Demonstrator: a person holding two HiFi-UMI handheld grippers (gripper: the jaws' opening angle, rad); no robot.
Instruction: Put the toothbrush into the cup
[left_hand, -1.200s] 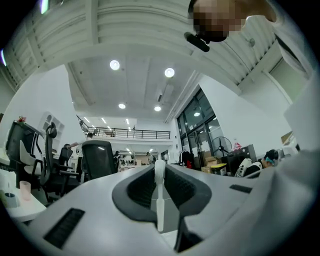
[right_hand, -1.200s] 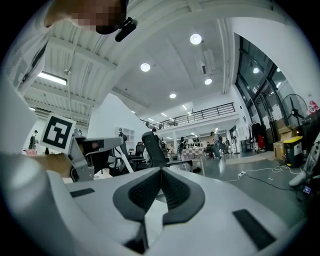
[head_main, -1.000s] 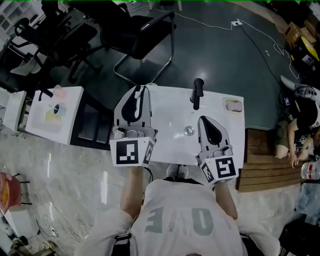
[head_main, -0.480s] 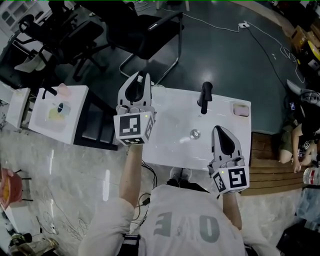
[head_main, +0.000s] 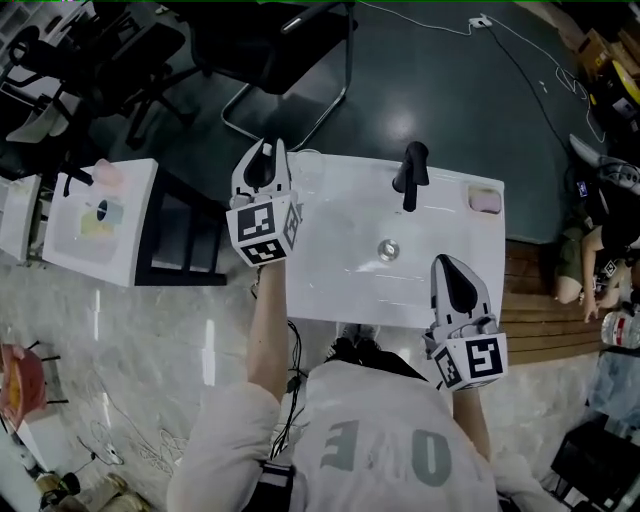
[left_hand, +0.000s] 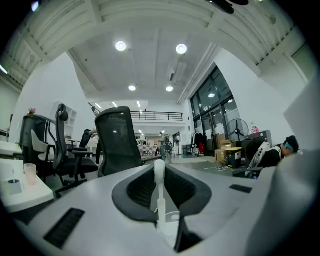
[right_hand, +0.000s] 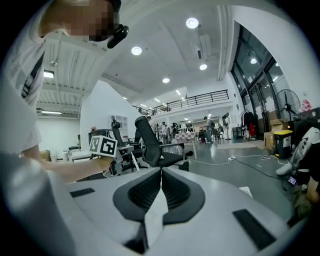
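Observation:
My left gripper hangs over the far left corner of the white basin top, shut on a white toothbrush. In the left gripper view the toothbrush stands upright between the jaws, its head poking past the left gripper's tips. A faint clear cup seems to stand at the far edge, just right of that gripper. My right gripper is shut with nothing in it, low over the near right part of the top. In the right gripper view the right gripper's jaws meet in a thin line.
A black faucet, a metal drain and a pink soap are on the basin top. A black office chair stands beyond it. A white side table is to the left. A person sits on the floor at right.
The left gripper has lifted and gone to the far left corner with the toothbrush. The right gripper has drawn back toward the near right edge.

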